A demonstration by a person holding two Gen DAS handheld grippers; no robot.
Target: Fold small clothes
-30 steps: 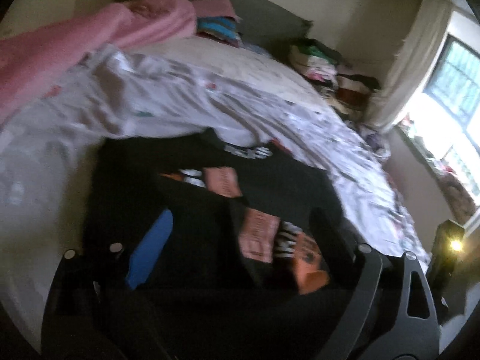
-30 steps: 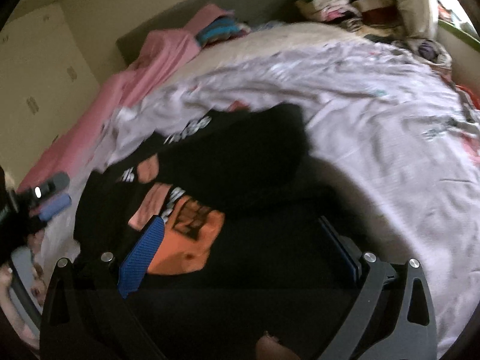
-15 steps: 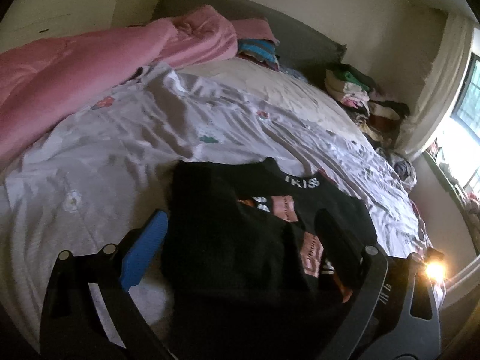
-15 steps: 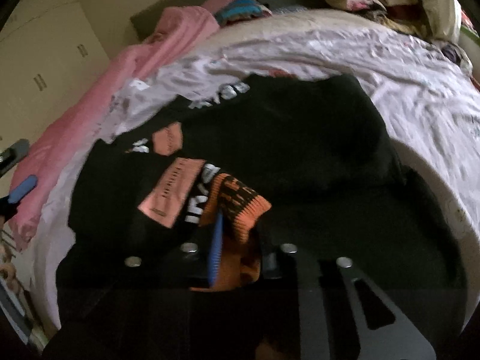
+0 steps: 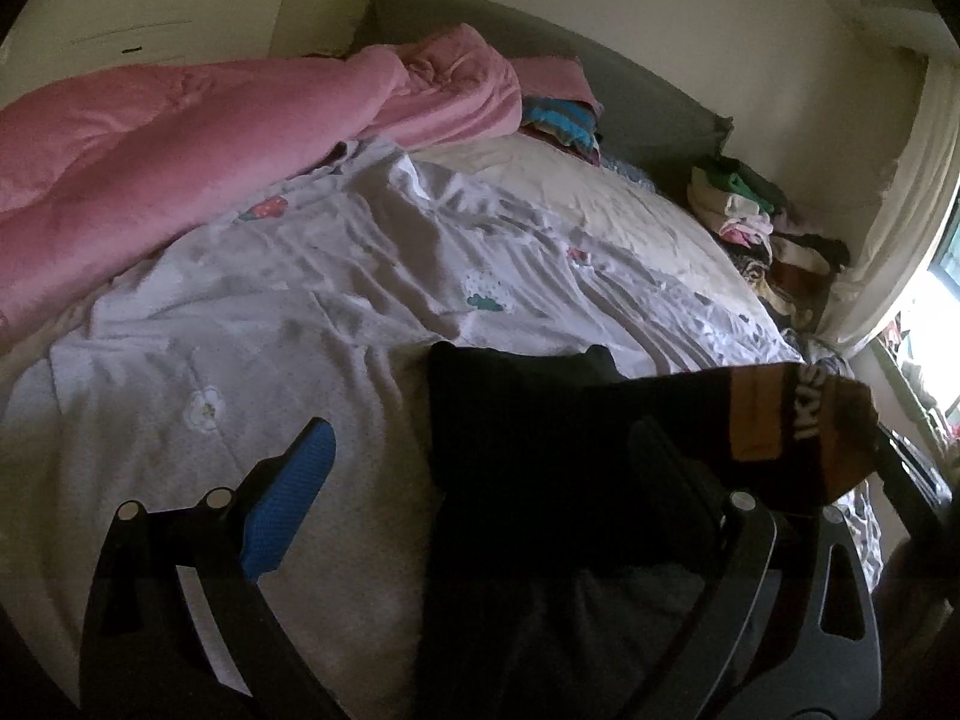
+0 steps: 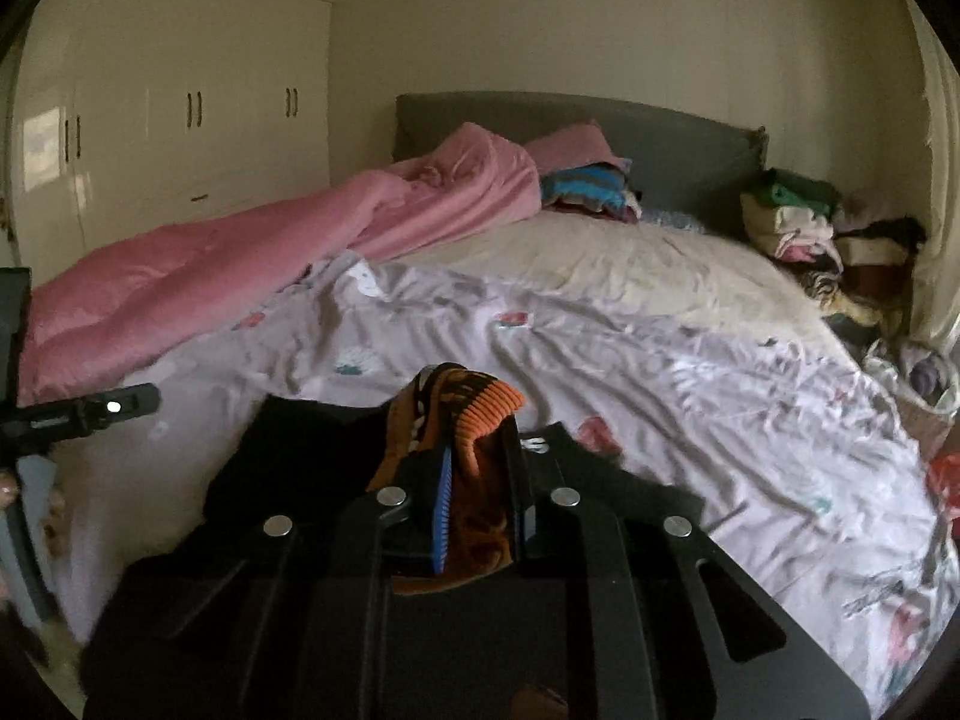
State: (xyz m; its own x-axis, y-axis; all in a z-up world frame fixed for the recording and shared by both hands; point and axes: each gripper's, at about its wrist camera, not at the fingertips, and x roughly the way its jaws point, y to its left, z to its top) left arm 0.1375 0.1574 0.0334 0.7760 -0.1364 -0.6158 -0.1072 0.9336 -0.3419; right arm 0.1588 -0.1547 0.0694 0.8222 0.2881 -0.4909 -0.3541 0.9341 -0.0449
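A small black sweater with orange cuffs (image 5: 540, 450) lies on the white floral bedsheet (image 5: 270, 312) near the bed's front edge. My right gripper (image 6: 477, 480) is shut on its orange ribbed cuff (image 6: 480, 408) and holds the sleeve lifted above the garment's black body (image 6: 300, 450). In the left wrist view the lifted sleeve (image 5: 792, 426) hangs across the right side. My left gripper (image 5: 480, 450) is open, its blue pad (image 5: 294, 498) over the sheet and the other finger over the black cloth, holding nothing.
A pink duvet (image 6: 240, 264) lies along the bed's left side. Folded clothes (image 6: 588, 189) sit by the grey headboard (image 6: 660, 132). A clothes pile (image 6: 798, 222) fills the far right corner. White wardrobes (image 6: 180, 120) stand left. A curtain and window (image 5: 936, 276) are right.
My right gripper closed on the orange cuff and lifted the sleeve up. My left gripper drew back to the left, still open, and now sees more of the bed.
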